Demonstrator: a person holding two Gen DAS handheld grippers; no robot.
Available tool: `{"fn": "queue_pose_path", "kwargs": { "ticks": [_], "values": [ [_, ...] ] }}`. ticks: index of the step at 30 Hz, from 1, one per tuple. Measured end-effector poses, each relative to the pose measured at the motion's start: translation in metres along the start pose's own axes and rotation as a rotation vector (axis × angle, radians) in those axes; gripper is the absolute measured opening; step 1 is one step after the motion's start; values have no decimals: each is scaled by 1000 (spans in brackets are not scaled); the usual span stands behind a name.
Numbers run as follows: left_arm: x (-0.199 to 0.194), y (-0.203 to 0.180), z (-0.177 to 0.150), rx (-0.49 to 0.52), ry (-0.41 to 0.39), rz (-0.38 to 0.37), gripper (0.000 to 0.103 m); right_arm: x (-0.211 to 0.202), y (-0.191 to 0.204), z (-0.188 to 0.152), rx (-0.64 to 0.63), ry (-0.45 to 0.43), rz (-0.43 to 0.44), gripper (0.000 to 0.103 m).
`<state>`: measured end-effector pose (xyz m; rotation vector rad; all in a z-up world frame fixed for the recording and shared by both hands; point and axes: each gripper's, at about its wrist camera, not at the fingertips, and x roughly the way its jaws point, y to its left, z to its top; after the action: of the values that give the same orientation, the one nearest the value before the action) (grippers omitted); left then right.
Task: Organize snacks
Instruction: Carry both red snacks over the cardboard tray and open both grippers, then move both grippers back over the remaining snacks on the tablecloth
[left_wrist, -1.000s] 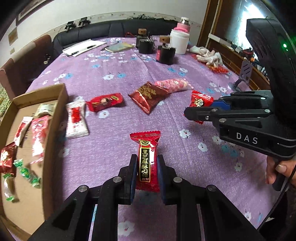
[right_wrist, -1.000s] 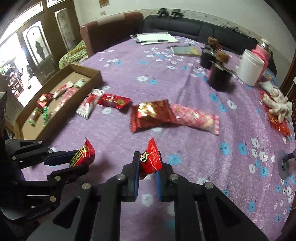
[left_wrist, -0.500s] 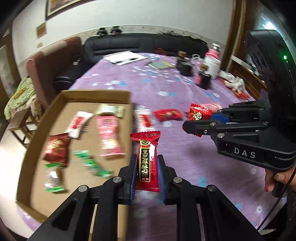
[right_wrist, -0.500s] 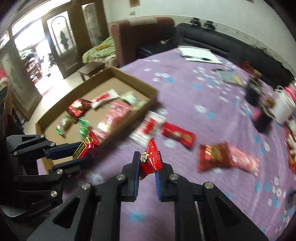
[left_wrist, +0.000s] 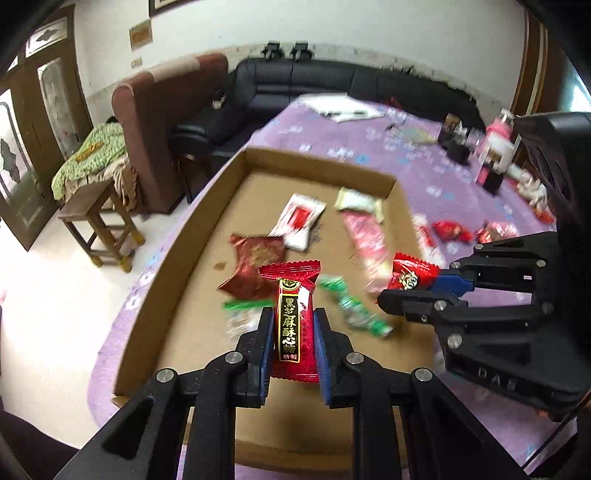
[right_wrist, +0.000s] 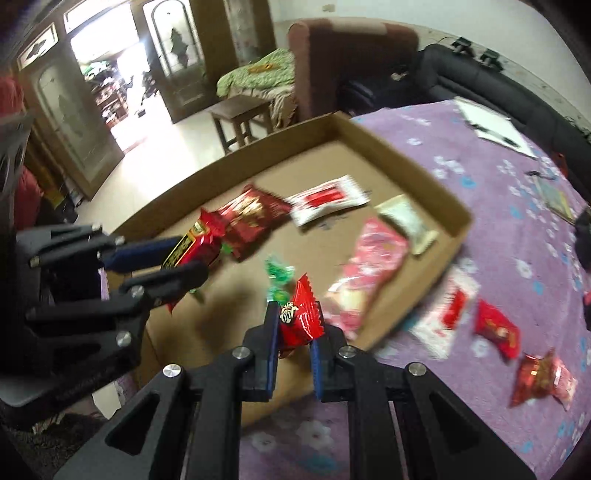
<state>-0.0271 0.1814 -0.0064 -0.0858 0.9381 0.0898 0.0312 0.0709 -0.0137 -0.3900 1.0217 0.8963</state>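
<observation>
My left gripper (left_wrist: 293, 325) is shut on a long red candy with a black and gold label (left_wrist: 295, 306), held upright above the open cardboard box (left_wrist: 317, 162). My right gripper (right_wrist: 293, 321) is shut on a small red candy (right_wrist: 301, 317) over the box's near right part. Each gripper shows in the other's view: the right gripper (left_wrist: 413, 288) with its small red candy (left_wrist: 410, 277), and the left gripper (right_wrist: 184, 258) with its long candy (right_wrist: 199, 247). In the box (right_wrist: 406, 158) lie several snacks: a dark red packet, a white-red packet, a pink packet, green sweets.
Loose on the purple flowered tablecloth (right_wrist: 517, 206), right of the box, lie a white-red packet (right_wrist: 448, 314) and red packets (right_wrist: 496, 328). Jars and cups (left_wrist: 495, 155) stand at the far end. A wooden stool (left_wrist: 99, 221) and an armchair (left_wrist: 162, 122) stand beyond the table's left edge.
Both grippers have swept left from above the tablecloth to above the cardboard box, each still gripping its candy. The loose packets now lie off to the right.
</observation>
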Motion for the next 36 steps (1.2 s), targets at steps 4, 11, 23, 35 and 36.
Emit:
{"fn": "queue_pose_path", "kwargs": {
  "ticks": [4, 11, 23, 35, 36],
  "values": [
    [8, 9, -3, -8, 35, 4, 21, 16, 15, -2, -16, 42, 50, 14],
    [7, 6, -5, 21, 34, 81, 39, 18, 24, -3, -56, 55, -7, 32],
    [-20, -1, 3, 15, -54, 150, 72, -28, -4, -12, -16, -81, -48, 47],
    [-11, -101, 50, 125, -45, -37, 72, -98, -173, -78, 175, -107, -318, 57],
    [-6, -119, 54, 158, -35, -60, 72, -102, -184, -85, 174, -98, -344, 57]
  ]
}}
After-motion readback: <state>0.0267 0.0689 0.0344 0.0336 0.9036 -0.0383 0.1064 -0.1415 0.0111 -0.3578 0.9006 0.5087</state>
